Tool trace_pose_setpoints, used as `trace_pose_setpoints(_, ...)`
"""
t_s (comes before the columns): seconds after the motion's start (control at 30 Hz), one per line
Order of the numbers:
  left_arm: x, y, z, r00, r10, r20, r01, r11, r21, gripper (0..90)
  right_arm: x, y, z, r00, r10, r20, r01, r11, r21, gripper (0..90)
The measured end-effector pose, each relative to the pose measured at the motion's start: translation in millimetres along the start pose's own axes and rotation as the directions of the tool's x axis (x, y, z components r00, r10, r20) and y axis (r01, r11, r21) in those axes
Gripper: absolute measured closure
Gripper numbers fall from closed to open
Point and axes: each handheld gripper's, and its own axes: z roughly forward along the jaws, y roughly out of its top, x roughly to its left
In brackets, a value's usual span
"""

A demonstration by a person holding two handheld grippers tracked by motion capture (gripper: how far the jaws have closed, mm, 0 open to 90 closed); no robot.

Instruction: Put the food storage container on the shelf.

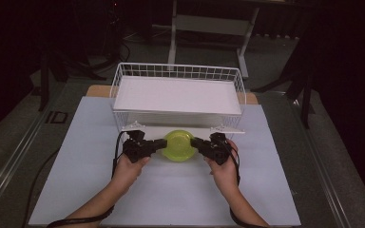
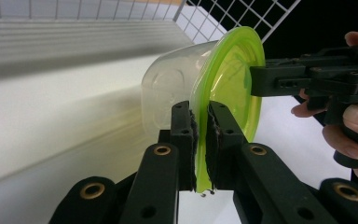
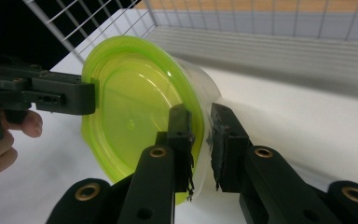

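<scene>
A round clear-plastic container point(image 2: 172, 88) with a glossy lime-green lid point(image 1: 178, 145) hangs between the two grippers, in front of a white wire basket point(image 1: 123, 76). The left gripper point(image 1: 158, 145) fingers point(image 2: 182, 135) pinch the lid's thin rim; the right gripper point(image 1: 197, 144) fingers point(image 3: 179, 135) stand narrow astride the opposite rim. Beneath lies a smooth white counter point(image 1: 85, 156), the room beyond dark.

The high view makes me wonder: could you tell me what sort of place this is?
Probably a lab or workshop set up for recording. A white board covers the table, a white wire basket sits on it, and bare desk frames stand on the dark floor behind.
</scene>
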Motion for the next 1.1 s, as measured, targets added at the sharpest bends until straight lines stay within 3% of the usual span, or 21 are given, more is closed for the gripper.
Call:
trace_pose_setpoints(0.03,4.1,3.3,2.7,0.9999,-0.002,0.013,0.002,1.0,-0.004,83.3,-1.1,1.5,0.8,1.0,0.002,0.003,-0.002,1.0,-0.006,79.0)
trace_pose_setpoints(0.27,12.2,9.4,12.0,0.9999,0.006,-0.011,-0.006,1.0,0.002,83.1,-6.8,6.6,9.1,0.9997,0.003,0.025,-0.003,1.0,-0.016,79.0)
trace_pose_setpoints(0.7,30.3,5.6,34.8,0.9983,-0.056,-0.019,0.055,0.9984,-0.013,82.4,-22.5,2.4,26.4,0.9976,0.038,0.057,-0.038,0.999,-0.007,79.1)
trace_pose_setpoints(0.9,37.0,6.9,36.8,0.995,-0.1,-0.004,0.1,0.9945,-0.029,81.7,-27.0,8.4,30.2,0.9974,0.066,0.031,-0.066,0.998,-0.01,78.7)
trace_pose_setpoints(1.1,40.3,7.1,40.3,0.992,-0.124,-0.026,0.122,0.991,-0.054,79.5,-23.2,12.8,34.4,0.9967,0.046,0.066,-0.044,0.999,-0.028,75.4)
